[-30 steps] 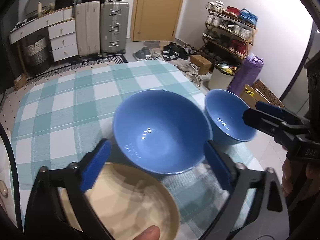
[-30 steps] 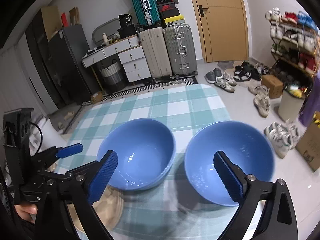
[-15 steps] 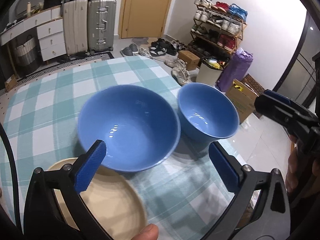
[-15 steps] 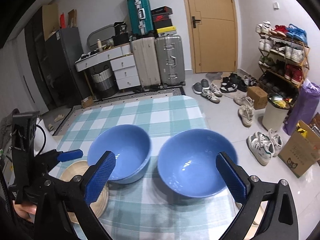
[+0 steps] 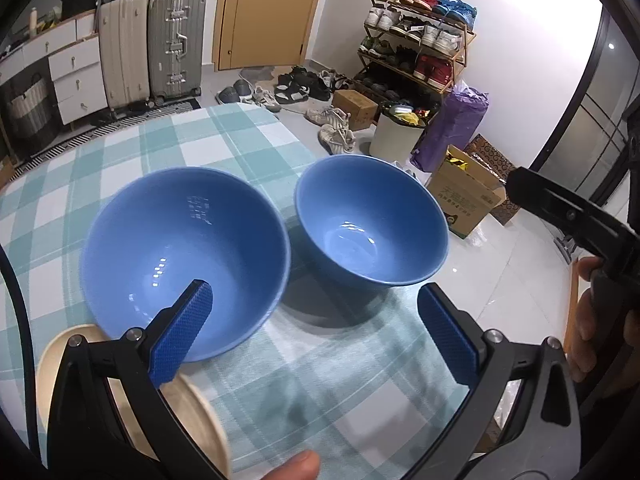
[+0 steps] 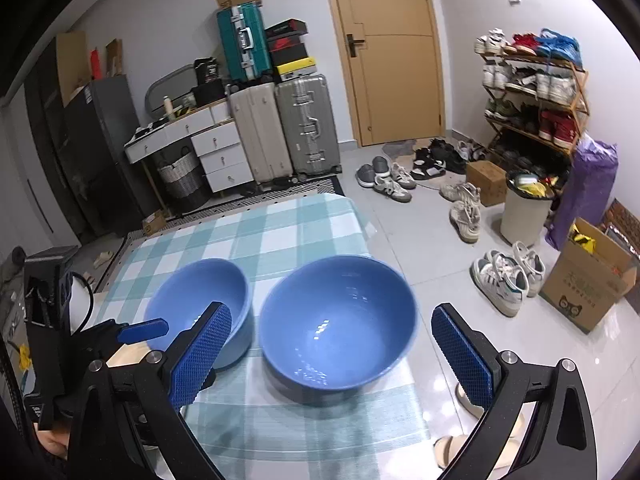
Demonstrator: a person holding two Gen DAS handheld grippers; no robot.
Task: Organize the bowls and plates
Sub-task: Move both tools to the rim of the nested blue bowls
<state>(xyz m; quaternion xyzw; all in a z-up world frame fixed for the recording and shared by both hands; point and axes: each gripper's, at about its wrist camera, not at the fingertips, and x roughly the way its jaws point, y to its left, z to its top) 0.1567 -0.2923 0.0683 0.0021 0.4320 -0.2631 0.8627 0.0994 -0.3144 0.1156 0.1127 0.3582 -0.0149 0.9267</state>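
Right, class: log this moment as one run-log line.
left gripper: open, empty | right gripper: open, empty | two bowls: side by side, unstacked | plate: on table

R gripper [image 6: 332,354] jaws wide apart, nothing held, over near blue bowl [image 6: 338,332] on checked table [image 6: 280,232]. 2nd blue bowl [image 6: 200,300] just beside, to its left. L gripper [image 6: 142,330] low left by beige plate [image 6: 126,358]. Suitcases [image 6: 284,132] at back.

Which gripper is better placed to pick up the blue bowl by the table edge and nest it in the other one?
Probably the right gripper: it is open, and the edge bowl sits squarely between its fingers. The left gripper faces the gap between both bowls, nearer the other bowl.
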